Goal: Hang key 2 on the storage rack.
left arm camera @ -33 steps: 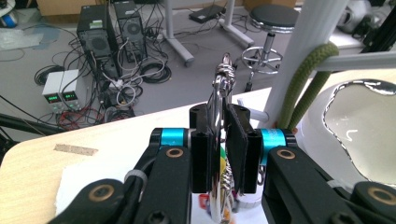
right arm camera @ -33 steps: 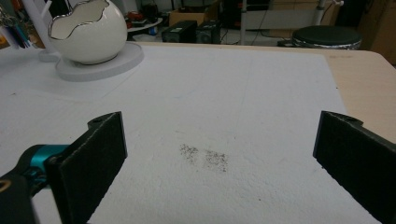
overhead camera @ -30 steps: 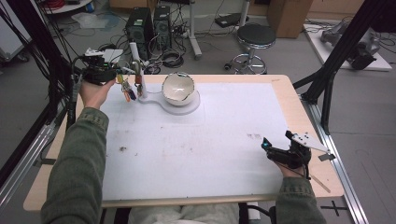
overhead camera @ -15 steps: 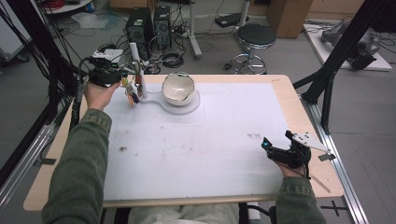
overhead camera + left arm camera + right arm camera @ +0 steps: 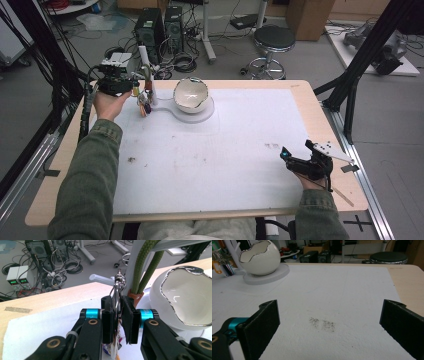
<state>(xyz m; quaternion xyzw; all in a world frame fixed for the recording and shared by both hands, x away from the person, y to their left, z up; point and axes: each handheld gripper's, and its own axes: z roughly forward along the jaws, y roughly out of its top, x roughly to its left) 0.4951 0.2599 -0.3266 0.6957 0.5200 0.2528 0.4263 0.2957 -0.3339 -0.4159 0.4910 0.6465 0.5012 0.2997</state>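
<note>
My left gripper (image 5: 138, 94) is at the table's far left corner, shut on a metal key ring (image 5: 117, 291). A bunch of keys and coloured tags (image 5: 145, 104) hangs below the ring, beside the white post (image 5: 148, 75) of a stand. In the left gripper view the jaws (image 5: 119, 315) pinch the ring just under a white peg (image 5: 100, 279). To the right, a white egg-shaped bowl (image 5: 190, 93) with a silver rim sits on the stand's round base (image 5: 196, 115). My right gripper (image 5: 297, 150) rests open near the front right, nothing between its pads (image 5: 265, 322).
A white mat (image 5: 210, 155) covers the wooden table (image 5: 327, 125), with dark smudges (image 5: 322, 324) in front of the right gripper. Two green cords (image 5: 145, 267) hang by the post. Computers, cables and a stool (image 5: 274, 40) stand on the floor beyond the far edge.
The left hand and gripper have shifted slightly right toward the stand with the keys. The right gripper has stayed put.
</note>
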